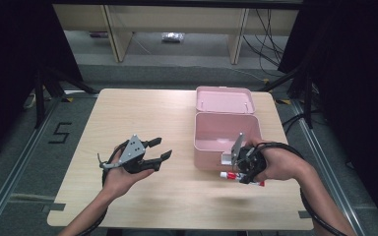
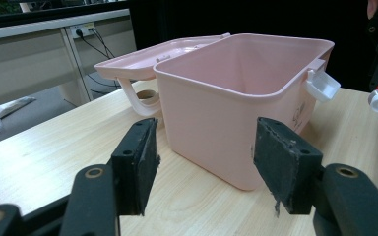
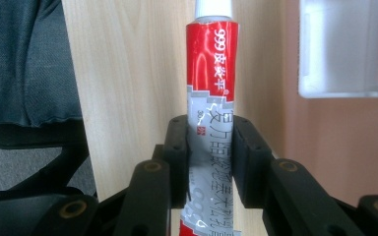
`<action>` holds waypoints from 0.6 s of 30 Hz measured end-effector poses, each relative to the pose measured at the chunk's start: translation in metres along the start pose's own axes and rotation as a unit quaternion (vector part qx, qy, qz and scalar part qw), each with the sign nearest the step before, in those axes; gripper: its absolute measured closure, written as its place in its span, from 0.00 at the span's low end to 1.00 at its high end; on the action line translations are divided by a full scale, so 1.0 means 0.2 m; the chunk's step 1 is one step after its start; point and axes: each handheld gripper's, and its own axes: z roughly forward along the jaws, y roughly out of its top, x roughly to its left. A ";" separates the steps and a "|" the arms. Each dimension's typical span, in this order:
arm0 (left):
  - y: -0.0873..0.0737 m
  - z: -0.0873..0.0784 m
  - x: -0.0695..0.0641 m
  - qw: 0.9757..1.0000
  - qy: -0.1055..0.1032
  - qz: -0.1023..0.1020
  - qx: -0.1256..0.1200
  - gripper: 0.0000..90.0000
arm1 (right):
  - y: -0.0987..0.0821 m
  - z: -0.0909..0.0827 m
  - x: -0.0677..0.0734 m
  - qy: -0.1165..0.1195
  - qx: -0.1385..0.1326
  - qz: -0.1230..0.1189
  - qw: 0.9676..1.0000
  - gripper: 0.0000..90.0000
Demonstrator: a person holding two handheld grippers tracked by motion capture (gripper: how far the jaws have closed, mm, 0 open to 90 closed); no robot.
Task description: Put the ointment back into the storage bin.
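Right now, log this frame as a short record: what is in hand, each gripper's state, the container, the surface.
held item: red and silver tube with white cap
right gripper: shut on the tube, beside the box's front wall
left gripper: open, nothing between its jaws, facing the box
container: pink box, lid swung open behind it, inside looks empty
surface: light wooden table

Even, soft overhead light falls on the pale wooden desk (image 1: pixel 177 196) in the high view, while black curtains at both sides swallow the edges. Shadows are faint and diffuse. The pictures are soft and low in detail; the left gripper view's near claw pads (image 2: pixel 138 162) are slightly blurred.
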 end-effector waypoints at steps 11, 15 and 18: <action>0.00 0.00 0.00 1.000 0.002 0.000 0.007 0.46 | 0.00 -0.05 0.00 -0.004 0.000 0.001 1.000 0.80; 0.00 0.00 0.00 1.000 0.001 0.001 0.006 0.46 | 0.01 -0.07 -0.01 -0.008 -0.005 -0.009 1.000 0.80; 0.00 0.00 -0.01 1.000 -0.002 -0.005 0.003 0.46 | 0.01 -0.08 -0.02 -0.012 -0.009 -0.014 1.000 0.80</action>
